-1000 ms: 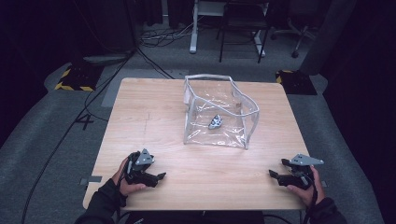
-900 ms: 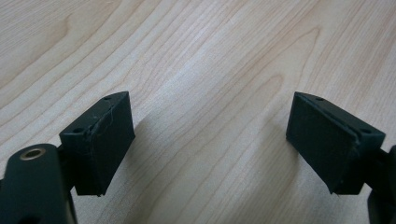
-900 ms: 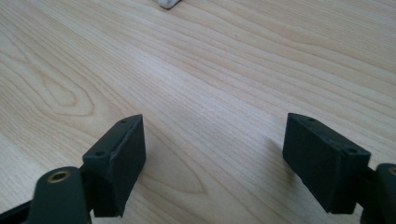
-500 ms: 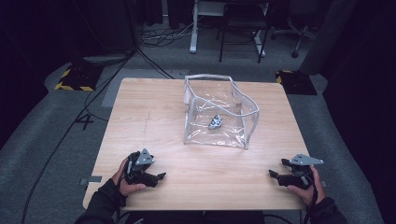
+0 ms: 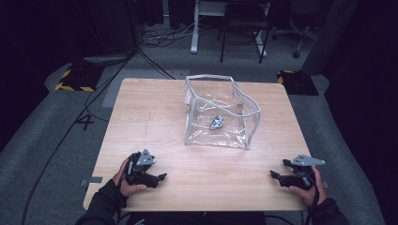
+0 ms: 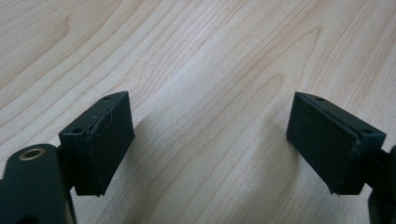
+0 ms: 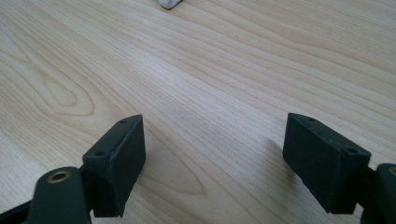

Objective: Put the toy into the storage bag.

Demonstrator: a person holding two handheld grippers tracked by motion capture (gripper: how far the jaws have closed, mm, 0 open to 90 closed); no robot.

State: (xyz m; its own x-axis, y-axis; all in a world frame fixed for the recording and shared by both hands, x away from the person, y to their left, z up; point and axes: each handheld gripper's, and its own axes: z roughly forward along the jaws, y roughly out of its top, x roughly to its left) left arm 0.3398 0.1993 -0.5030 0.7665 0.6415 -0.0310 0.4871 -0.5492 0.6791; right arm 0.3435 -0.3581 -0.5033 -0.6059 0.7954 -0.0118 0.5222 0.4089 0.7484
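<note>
A clear plastic bag with a white-trimmed rim stands open in the middle of the wooden table. A small grey and black object lies inside it. My left gripper rests near the table's front left edge, held by a hand, its jaws wide apart over bare wood. My right gripper sits at the front right edge and is open too, nothing between its pads. Both grippers are well short of the bag.
A white corner of the bag peeks in at the top of the right gripper view. Beyond the table lie cables, chair legs and two yellow-black striped floor plates. Grey carpet surrounds the table.
</note>
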